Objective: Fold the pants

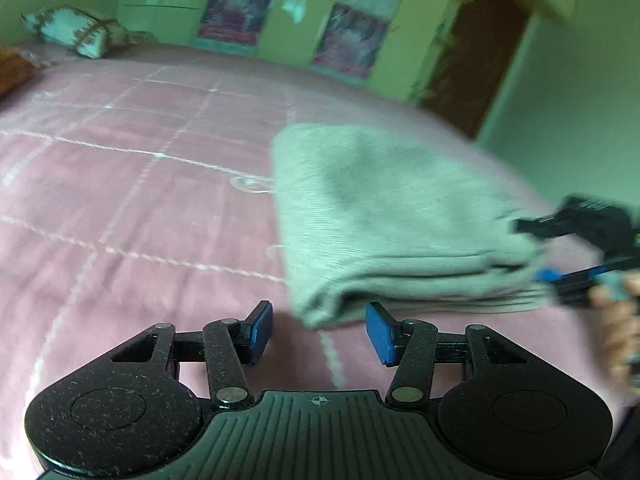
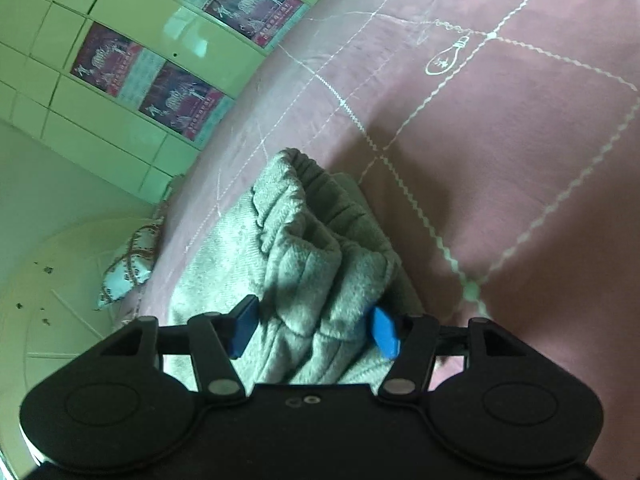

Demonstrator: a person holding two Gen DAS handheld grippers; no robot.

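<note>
Pants (image 1: 384, 216), grey and of a soft knitted cloth, are seen folded into a thick stack on a bed covered by a pink quilt (image 1: 140, 200) stitched with white lines. In the left wrist view the stack lies toward the right half of the bed, with several layers showing along its near edge. The left tongs (image 1: 319, 332) are held just before the near corner of the stack, their blue pads spread apart with nothing between them; whether a pad touches the cloth cannot be told. At the right edge of that view the right tongs (image 1: 560, 252) are seen at the far end of the stack, blurred, with a hand (image 1: 616, 312) beside them.

In the right wrist view the right tongs (image 2: 314, 330) are set around a bunched, gathered part of the pants (image 2: 312, 248), which looks like the elastic waistband. The blue pads are well apart, one at each side of the bundle and close against it, but a firm clamp is not shown.

A patterned pillow (image 1: 76, 30) is seen at the far left of the bed, and a green cupboard (image 1: 288, 8) with dark pictures on its doors stands behind. A lightbulb motif (image 2: 446, 58) is stitched into the quilt.
</note>
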